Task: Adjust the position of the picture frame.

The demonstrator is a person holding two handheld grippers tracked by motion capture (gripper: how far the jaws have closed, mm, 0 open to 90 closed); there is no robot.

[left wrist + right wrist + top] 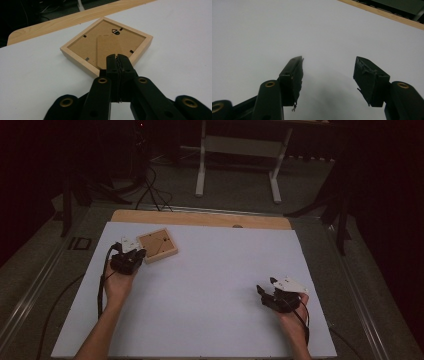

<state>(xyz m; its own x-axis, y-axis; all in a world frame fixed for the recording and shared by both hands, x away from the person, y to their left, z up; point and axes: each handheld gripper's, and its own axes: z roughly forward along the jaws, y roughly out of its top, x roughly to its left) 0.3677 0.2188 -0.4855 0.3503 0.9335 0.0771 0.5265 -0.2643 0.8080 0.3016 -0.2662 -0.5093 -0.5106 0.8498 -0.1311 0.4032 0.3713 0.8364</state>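
The wooden picture frame (107,46) lies face down near the far left corner of the desk (210,285), its brown backing board and fold-out stand (109,50) turned up, and our left claw (117,58) sits at the frame's near edge with its jaws pressed together on what looks like the lower tip of that stand, though we cannot tell for sure that the flap is pinched. We judge that we are opening the stand, so the next move calls for a gentle lift away from the backing without dragging the frame. Well apart from the frame, our right claw (328,75) hangs over bare desk, jaws wide and empty.
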